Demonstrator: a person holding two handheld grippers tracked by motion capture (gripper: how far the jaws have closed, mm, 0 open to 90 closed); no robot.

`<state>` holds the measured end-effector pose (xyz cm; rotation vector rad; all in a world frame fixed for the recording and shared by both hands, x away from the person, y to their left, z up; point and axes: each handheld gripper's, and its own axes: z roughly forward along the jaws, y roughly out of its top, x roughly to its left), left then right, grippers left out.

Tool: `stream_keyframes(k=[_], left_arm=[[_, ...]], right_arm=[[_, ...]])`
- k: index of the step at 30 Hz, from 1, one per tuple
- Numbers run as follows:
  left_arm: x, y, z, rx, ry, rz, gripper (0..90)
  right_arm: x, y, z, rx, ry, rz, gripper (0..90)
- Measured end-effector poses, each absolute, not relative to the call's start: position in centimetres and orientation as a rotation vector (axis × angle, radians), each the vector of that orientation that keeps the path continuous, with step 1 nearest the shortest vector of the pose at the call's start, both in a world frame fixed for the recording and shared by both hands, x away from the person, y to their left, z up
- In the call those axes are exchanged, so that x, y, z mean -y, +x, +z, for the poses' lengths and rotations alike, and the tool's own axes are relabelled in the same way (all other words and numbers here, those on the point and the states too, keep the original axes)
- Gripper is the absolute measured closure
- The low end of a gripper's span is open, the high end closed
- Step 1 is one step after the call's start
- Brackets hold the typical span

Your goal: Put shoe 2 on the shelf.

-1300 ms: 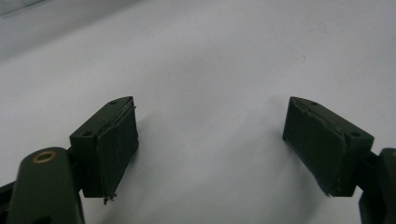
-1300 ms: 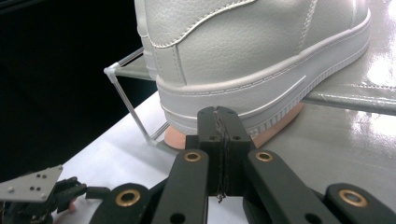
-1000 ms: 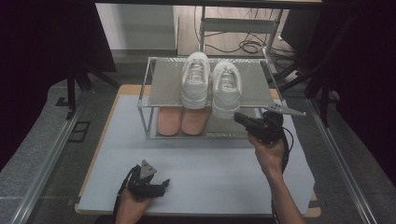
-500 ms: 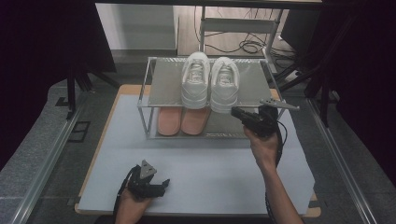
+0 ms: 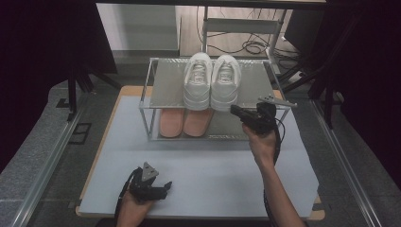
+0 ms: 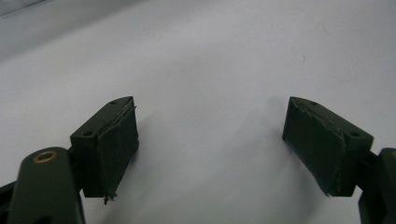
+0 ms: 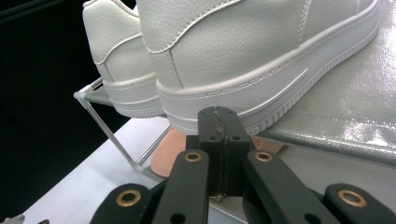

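1. Two grippers. Left gripper (image 5: 153, 185) at 7 o'clock on the white mat (image 5: 213, 165), jaws spread wide, nothing between them, well apart from the rack (image 5: 165, 85).
2. Right gripper (image 5: 239, 111) at 3 o'clock beside the rack's front edge, jaws pressed together, empty, tips just short of the right sneaker's heel.
3. Right sneaker (image 5: 225, 82) on the top shelf, long axis running 6 to 12, heel toward the person; right hand clearly nearer.
4. Left sneaker (image 5: 197, 80) touching alongside; pink slippers (image 5: 182, 122) on the shelf below.
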<state>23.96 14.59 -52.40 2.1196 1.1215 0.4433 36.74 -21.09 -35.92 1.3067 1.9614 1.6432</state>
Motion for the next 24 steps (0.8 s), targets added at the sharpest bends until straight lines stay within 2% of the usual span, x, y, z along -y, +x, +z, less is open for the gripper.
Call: stream_keyframes(k=[7,15,19,24], left_arm=[[-14.6,24.0,-52.4,-1.120,2.121,0.444,18.2],[-14.6,23.9,-52.4,-1.122,2.119,0.445,18.1],[-14.6,23.9,-52.4,-1.121,2.119,0.446,18.2],[-14.6,23.9,-52.4,-1.121,2.119,0.446,18.2]], right_arm=[[21.2,36.9,-36.0,-1.974,1.299,1.651,89.4],[21.5,36.1,-36.2,-2.008,1.276,1.647,82.1],[21.8,35.4,-36.5,-2.037,1.229,1.609,75.4],[22.2,34.7,-36.7,-2.053,1.159,1.550,58.3]])
